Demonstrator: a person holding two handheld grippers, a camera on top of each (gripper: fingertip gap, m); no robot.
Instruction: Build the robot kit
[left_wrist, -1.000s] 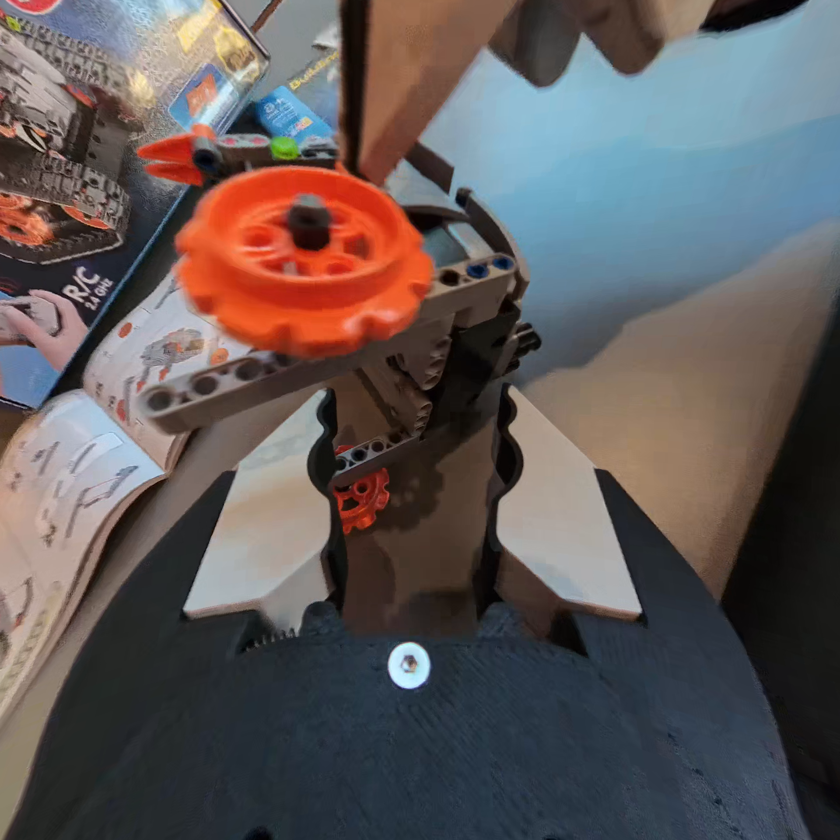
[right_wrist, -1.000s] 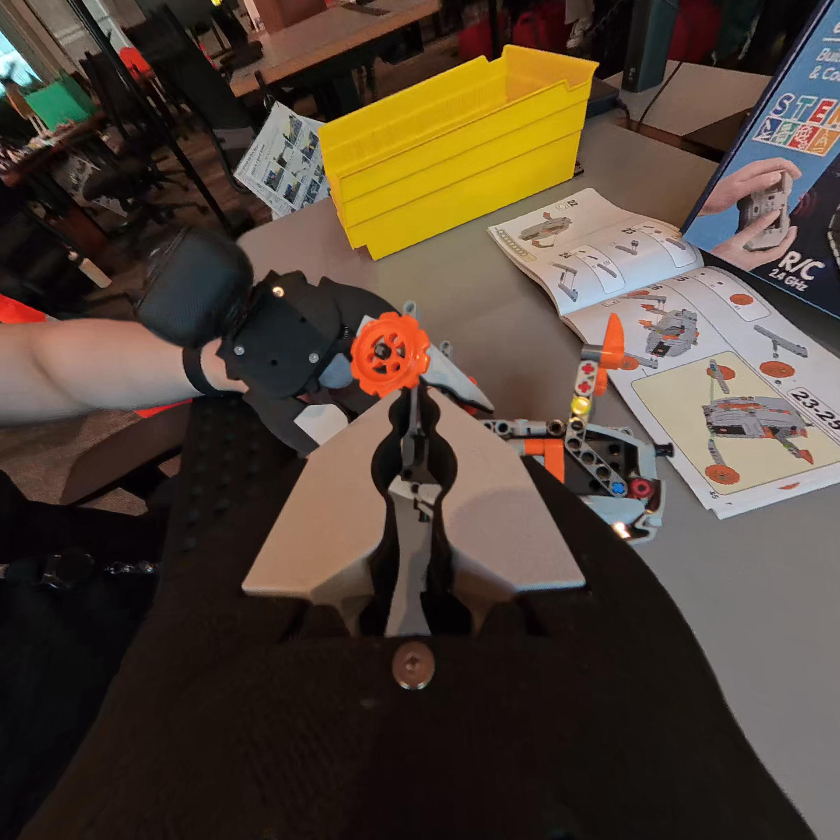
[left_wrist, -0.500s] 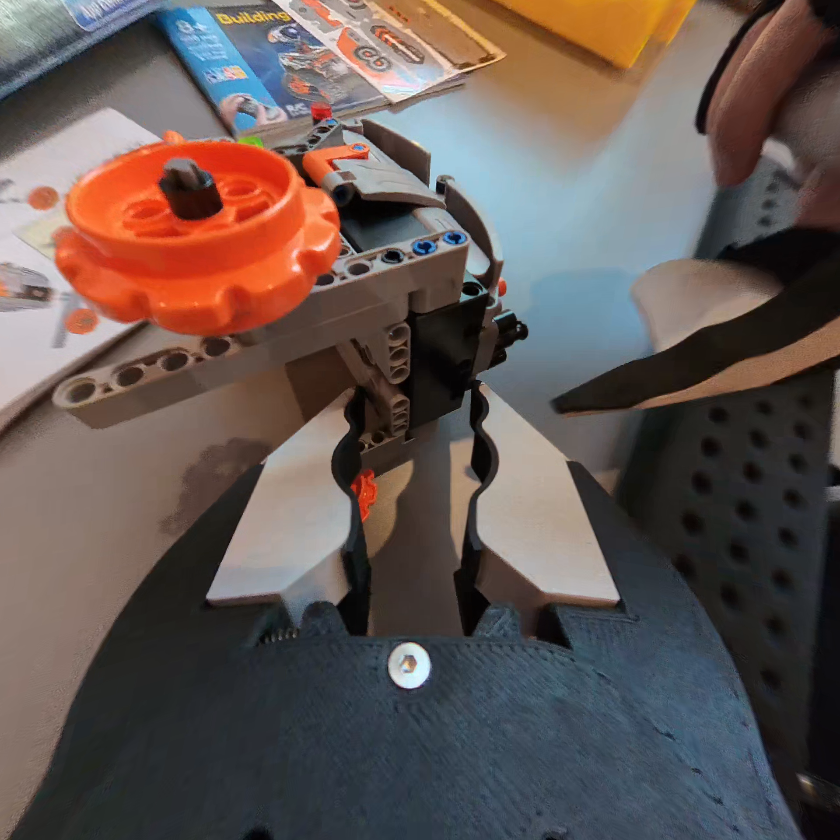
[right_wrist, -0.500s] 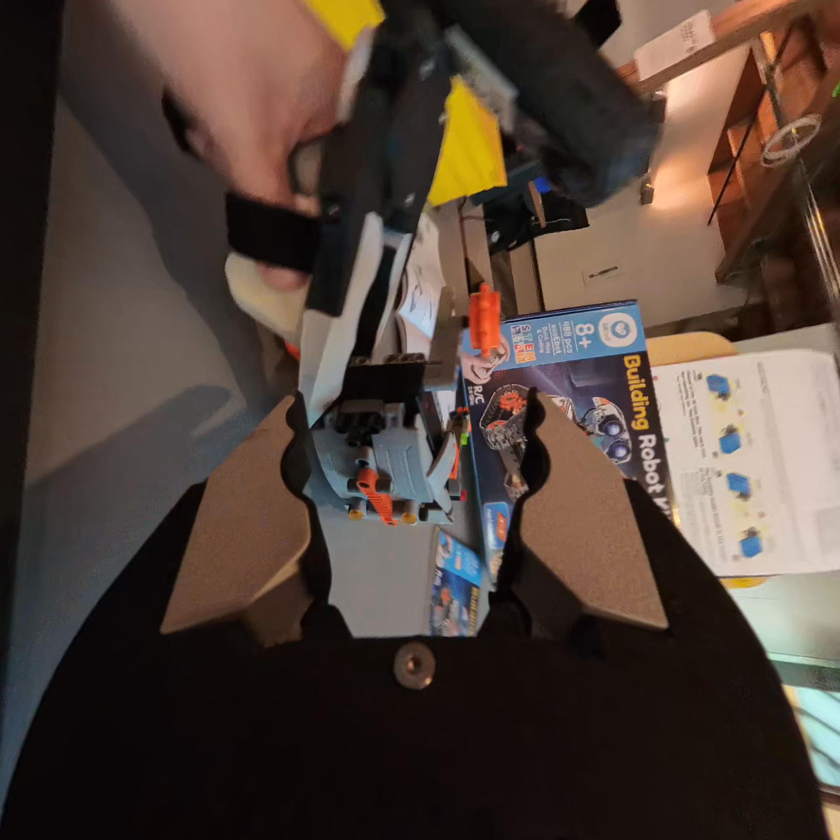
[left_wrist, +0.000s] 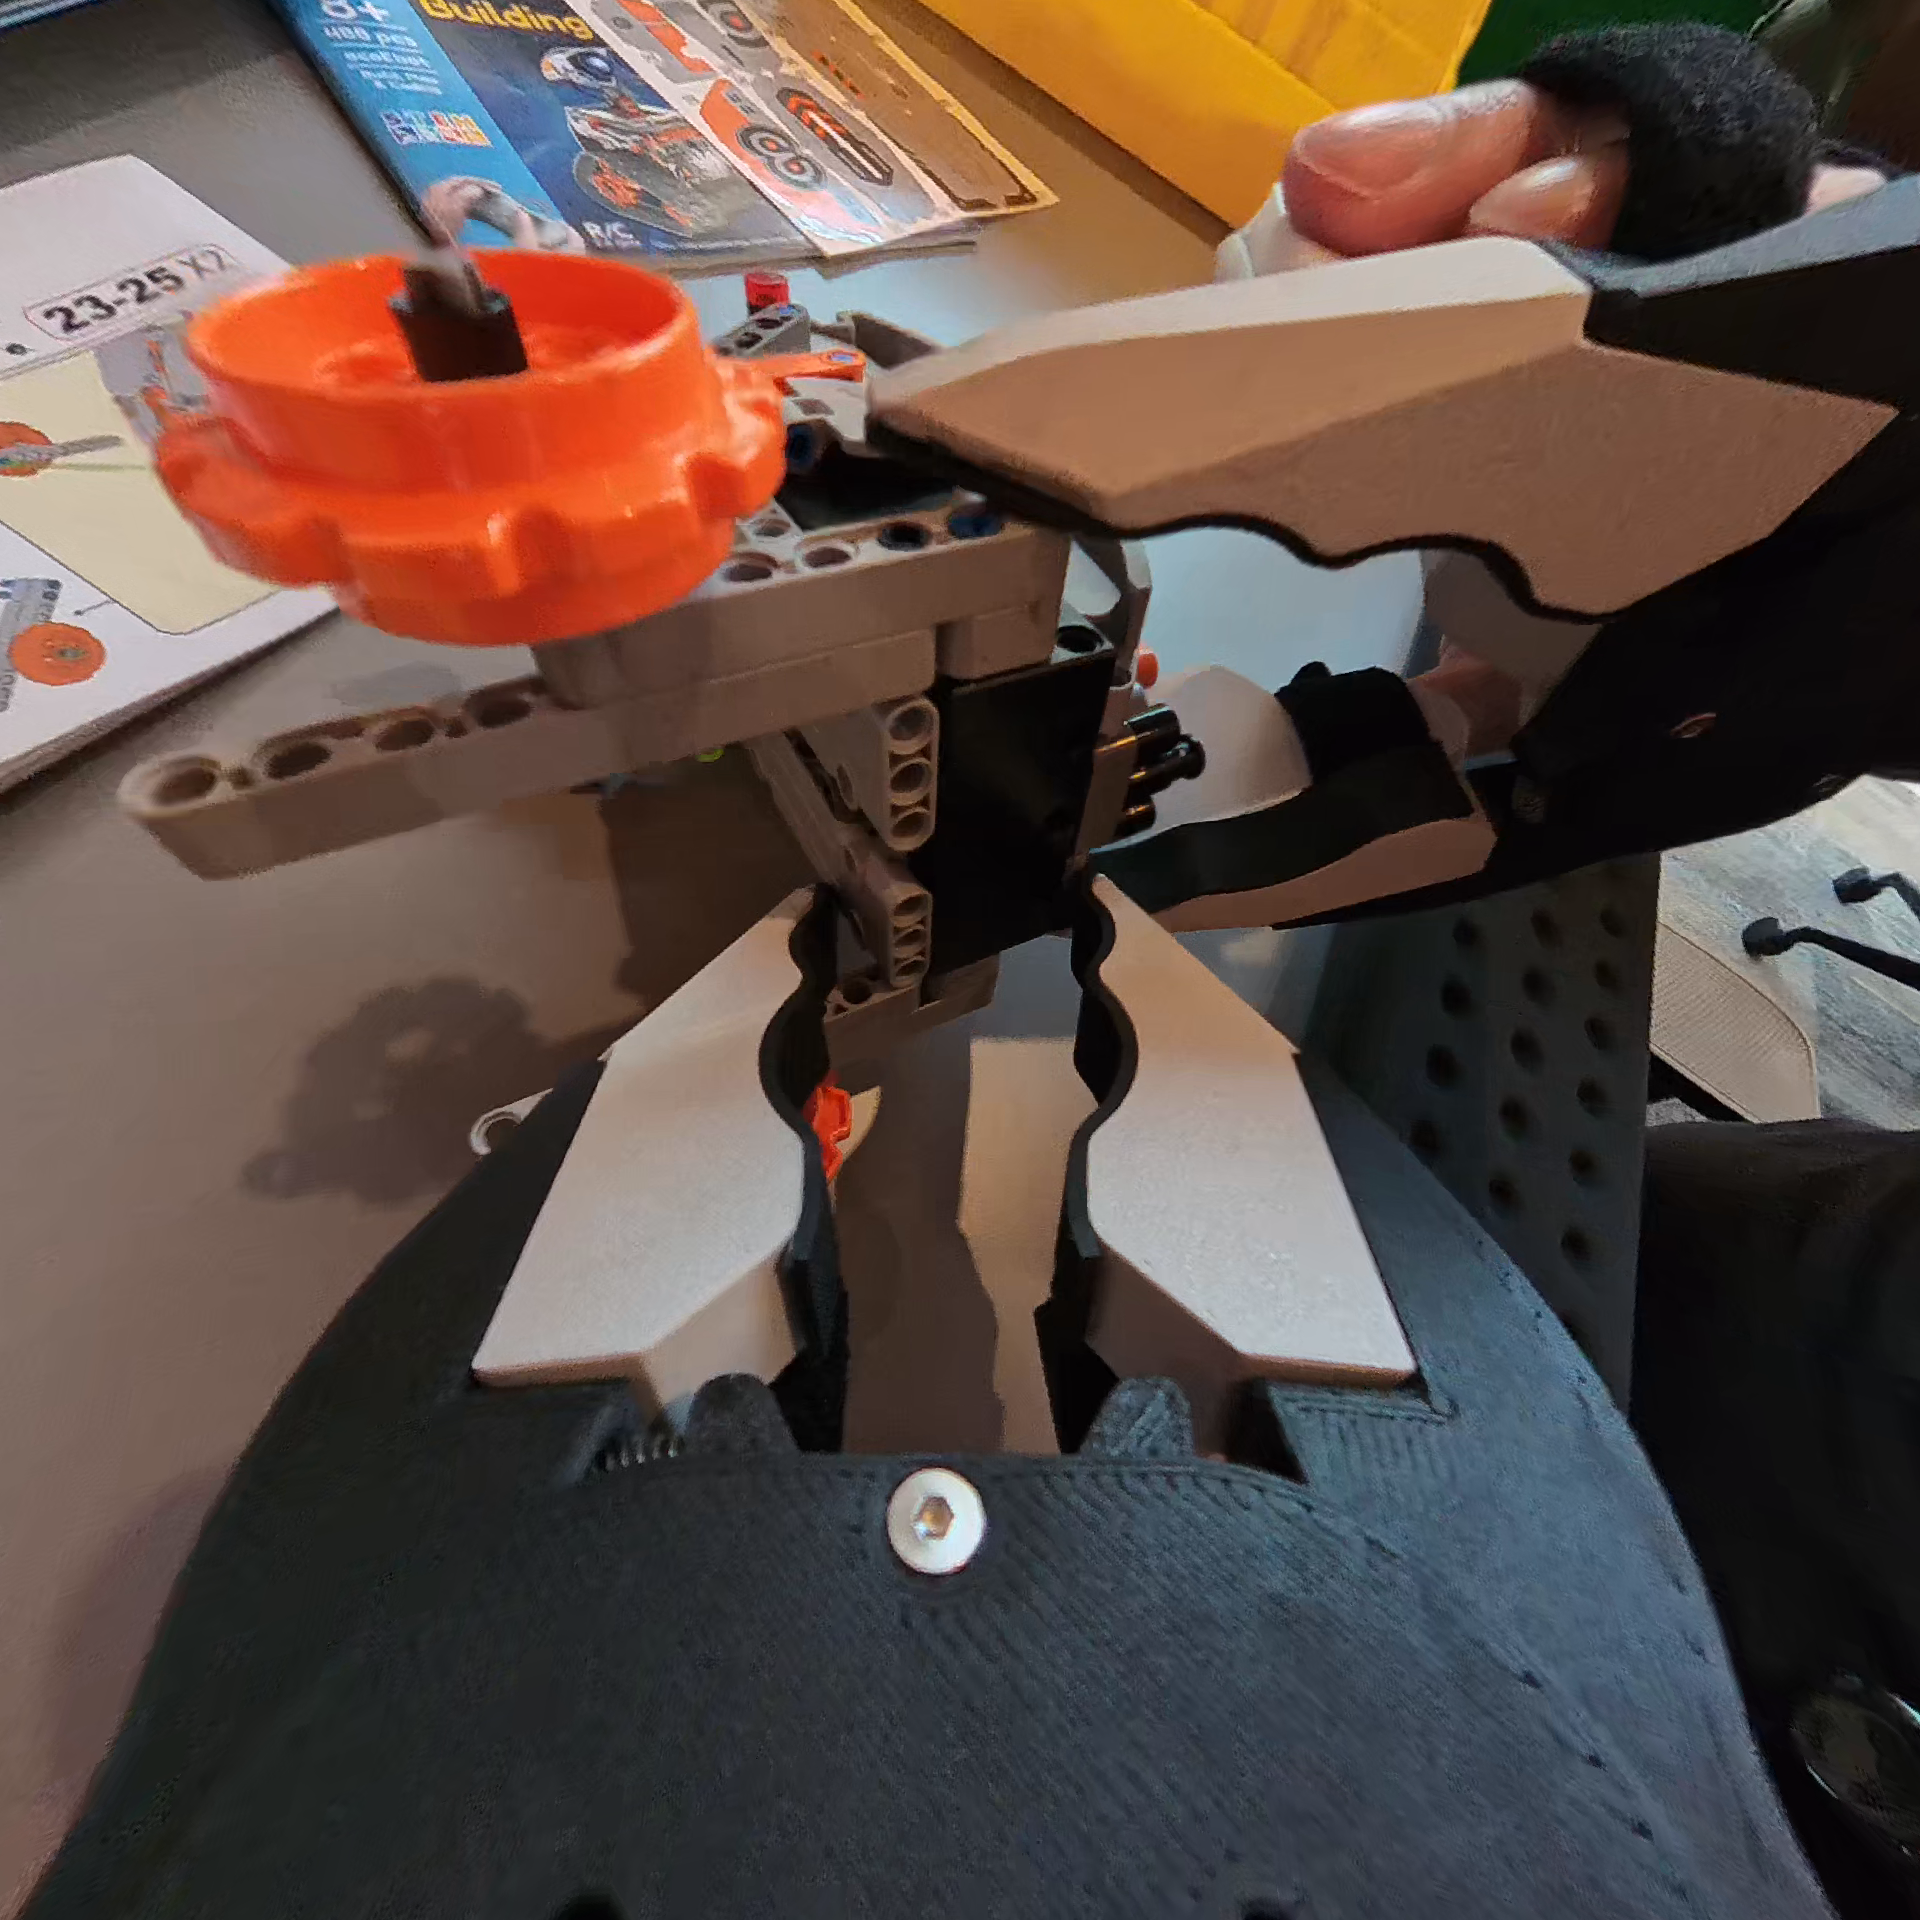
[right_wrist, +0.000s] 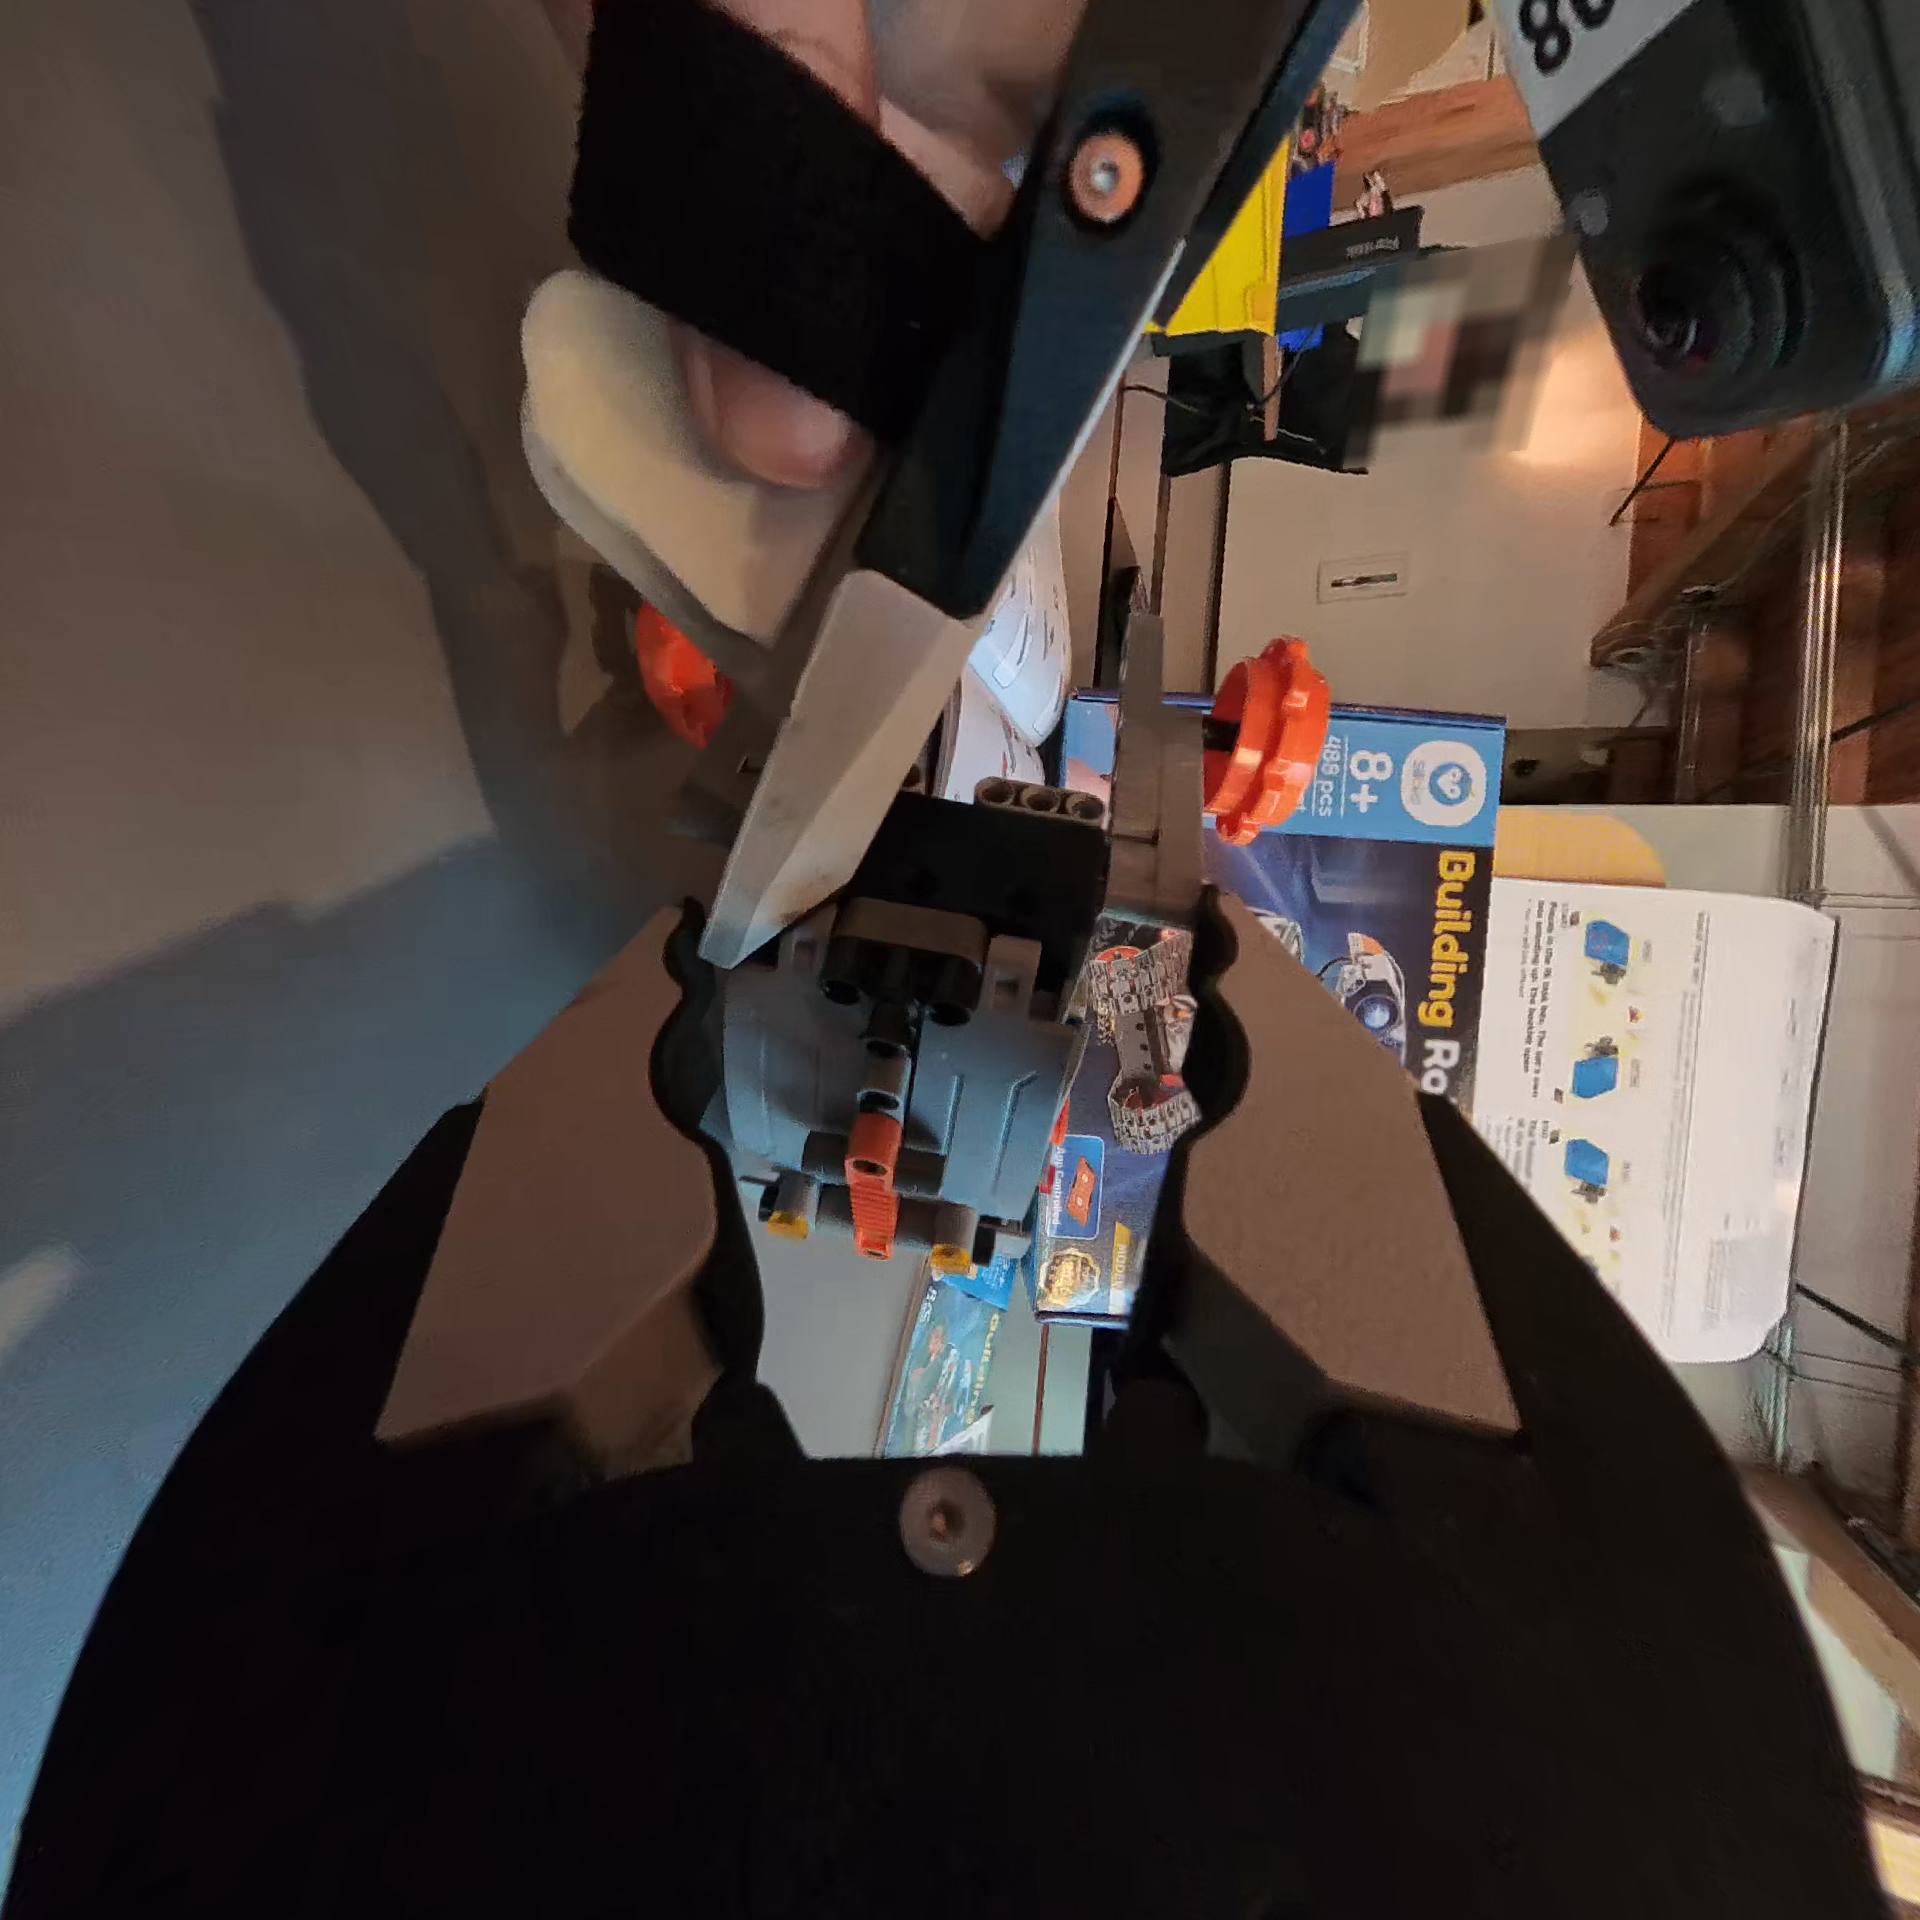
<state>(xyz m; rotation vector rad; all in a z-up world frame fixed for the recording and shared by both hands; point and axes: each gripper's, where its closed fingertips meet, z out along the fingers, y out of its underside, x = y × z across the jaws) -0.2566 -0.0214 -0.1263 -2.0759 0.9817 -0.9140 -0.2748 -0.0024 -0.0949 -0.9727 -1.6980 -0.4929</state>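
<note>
While gripped, knobbly brick model (left_wrist: 935, 790), scalloped fingers (left_wrist: 665, 1174).

— Any print to be seen?
— Yes, lettering and numbers on the blue cardboard toy box (right_wrist: 1361, 935) far right, the open white instruction booklet (left_wrist: 94, 343) far left, and the blue paper leaflet (left_wrist: 488, 135) beyond it.

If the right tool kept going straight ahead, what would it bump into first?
Probably the grey-and-black brick model, already between the right tool's open jaws. The left tool holds that model; depth is unclear.
</note>
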